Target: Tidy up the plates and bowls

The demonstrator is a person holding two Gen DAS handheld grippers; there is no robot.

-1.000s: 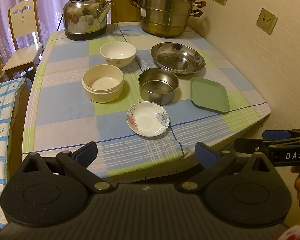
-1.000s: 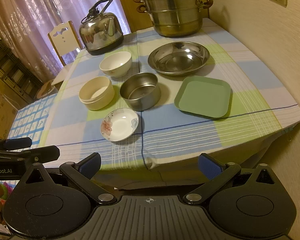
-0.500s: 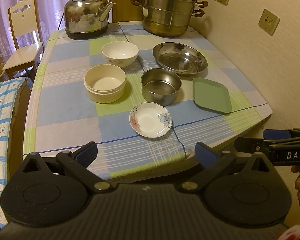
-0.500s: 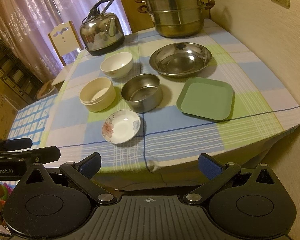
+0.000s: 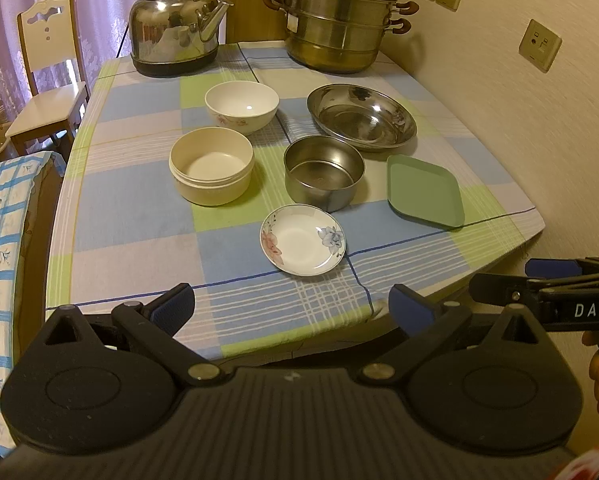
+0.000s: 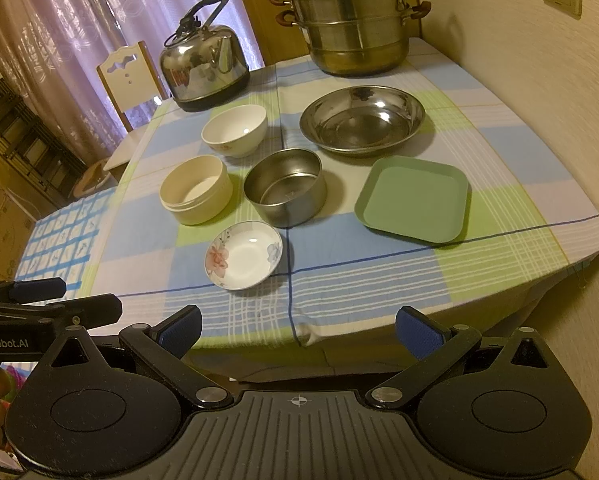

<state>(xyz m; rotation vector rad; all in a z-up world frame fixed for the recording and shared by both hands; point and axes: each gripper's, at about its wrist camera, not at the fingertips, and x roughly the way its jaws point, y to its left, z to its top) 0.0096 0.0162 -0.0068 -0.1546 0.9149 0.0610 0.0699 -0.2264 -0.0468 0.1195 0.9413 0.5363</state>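
Observation:
On the checked tablecloth lie a small flowered saucer (image 5: 303, 239) (image 6: 243, 255), a steel bowl (image 5: 324, 173) (image 6: 285, 186), a cream bowl (image 5: 211, 165) (image 6: 195, 188), a white bowl (image 5: 241, 106) (image 6: 234, 130), a wide steel dish (image 5: 361, 116) (image 6: 362, 119) and a green square plate (image 5: 425, 189) (image 6: 413, 199). My left gripper (image 5: 291, 310) hangs open at the near table edge, short of the saucer, holding nothing. My right gripper (image 6: 299, 332) is open too, off the front edge, empty.
A steel kettle (image 5: 175, 28) (image 6: 203, 68) and a stacked steamer pot (image 5: 333, 20) (image 6: 353, 24) stand at the far end. A wall (image 5: 499, 100) runs along the right side. A white chair (image 5: 51, 92) stands at far left. The table's front edge (image 6: 339, 332) lies just ahead.
Both grippers have edged forward towards the table, so the dishes sit slightly lower and closer in view. Both stay open; no dish has moved.

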